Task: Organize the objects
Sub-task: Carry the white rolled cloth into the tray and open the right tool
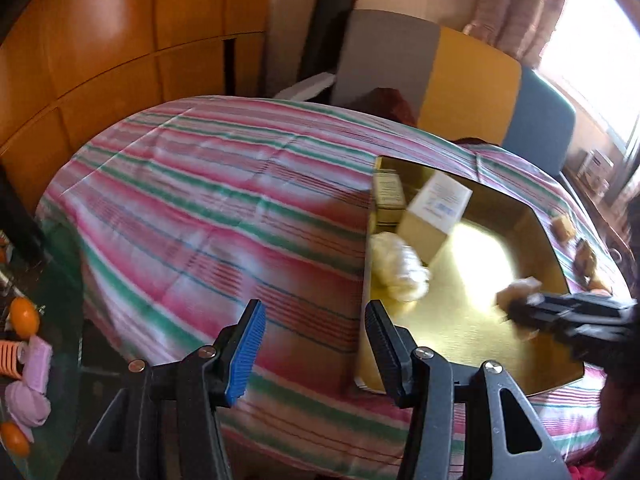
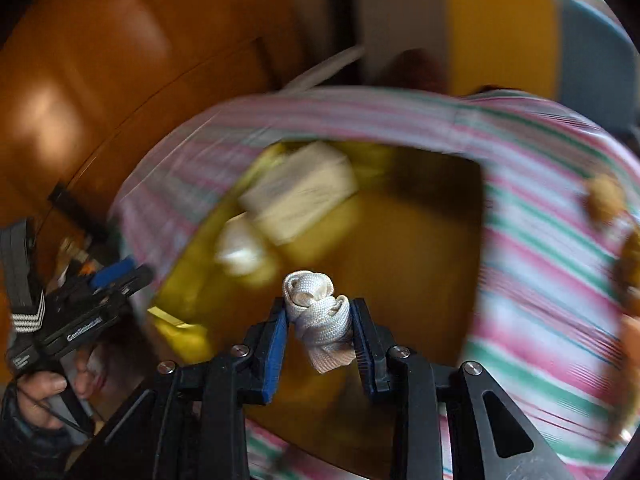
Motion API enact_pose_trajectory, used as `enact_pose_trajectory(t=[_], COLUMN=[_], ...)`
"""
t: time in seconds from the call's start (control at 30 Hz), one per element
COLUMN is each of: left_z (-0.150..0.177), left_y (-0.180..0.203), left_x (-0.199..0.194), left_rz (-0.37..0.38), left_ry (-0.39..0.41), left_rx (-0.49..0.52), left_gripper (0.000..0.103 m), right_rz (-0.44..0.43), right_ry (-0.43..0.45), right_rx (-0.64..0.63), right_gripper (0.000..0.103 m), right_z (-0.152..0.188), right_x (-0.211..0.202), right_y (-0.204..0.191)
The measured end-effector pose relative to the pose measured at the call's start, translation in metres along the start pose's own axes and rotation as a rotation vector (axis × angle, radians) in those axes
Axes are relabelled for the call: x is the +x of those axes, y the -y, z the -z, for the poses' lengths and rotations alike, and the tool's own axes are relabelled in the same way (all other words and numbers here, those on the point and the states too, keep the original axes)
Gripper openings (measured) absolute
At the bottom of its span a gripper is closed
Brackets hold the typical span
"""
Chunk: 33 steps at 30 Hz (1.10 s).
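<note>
A bed covered in a pink, green and white striped sheet point(image 1: 208, 200) fills most of both views, backed at ten o'clock by orange wooden cabinet panels point(image 1: 100, 40). On the sheet, toward three o'clock in the left wrist view, lies a shallow open cardboard box point(image 1: 460, 320) with a glossy yellow floor. Inside it, at its twelve o'clock end, a tan carton with a white label point(image 1: 434, 212) leans against a smaller printed carton point(image 1: 388, 194), and a crumpled white bundle point(image 1: 398, 272) lies just beside them. Small brown items point(image 1: 564, 230) sit on the sheet beyond the box's three o'clock edge. The left gripper point(image 1: 316, 344) hovers over the box's nine o'clock edge, its jaws apart with nothing between them. The right gripper point(image 2: 320, 332) is clenched on a knotted white woven strap point(image 2: 318, 316), held above the box floor.
</note>
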<state>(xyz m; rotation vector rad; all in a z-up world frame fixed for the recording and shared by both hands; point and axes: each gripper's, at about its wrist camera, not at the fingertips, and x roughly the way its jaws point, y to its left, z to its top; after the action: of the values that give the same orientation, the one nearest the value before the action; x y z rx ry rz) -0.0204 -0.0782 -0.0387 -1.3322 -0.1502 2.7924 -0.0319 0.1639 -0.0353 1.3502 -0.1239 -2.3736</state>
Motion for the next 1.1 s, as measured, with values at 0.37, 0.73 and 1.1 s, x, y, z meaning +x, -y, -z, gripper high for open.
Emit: enact_pose_trajectory(t=[0.37,0.73,1.1], left_z=[0.007,0.005,0.008], left_y=[-0.020,-0.008,0.022], left_x=[0.007,-0.001,-0.010], left_rz=[0.001,0.009,0.042], left_ry=[-0.014,0.013,0.019], left_rx=[-0.045,-0.007,0.064], left_gripper=[0.052,0.052,0.052], right_rz=[-0.070,-0.055,0.055], right_ry=[-0.157,-0.085,0.039], right_rx=[-0.027,-0.001,-0.059], right_gripper=[0.036,0.055,0.072], right_z=[-0.017,-0.014,0.000], right_x=[0.105,0.081,0.025], right_y=[-0.068,-0.053,-0.043])
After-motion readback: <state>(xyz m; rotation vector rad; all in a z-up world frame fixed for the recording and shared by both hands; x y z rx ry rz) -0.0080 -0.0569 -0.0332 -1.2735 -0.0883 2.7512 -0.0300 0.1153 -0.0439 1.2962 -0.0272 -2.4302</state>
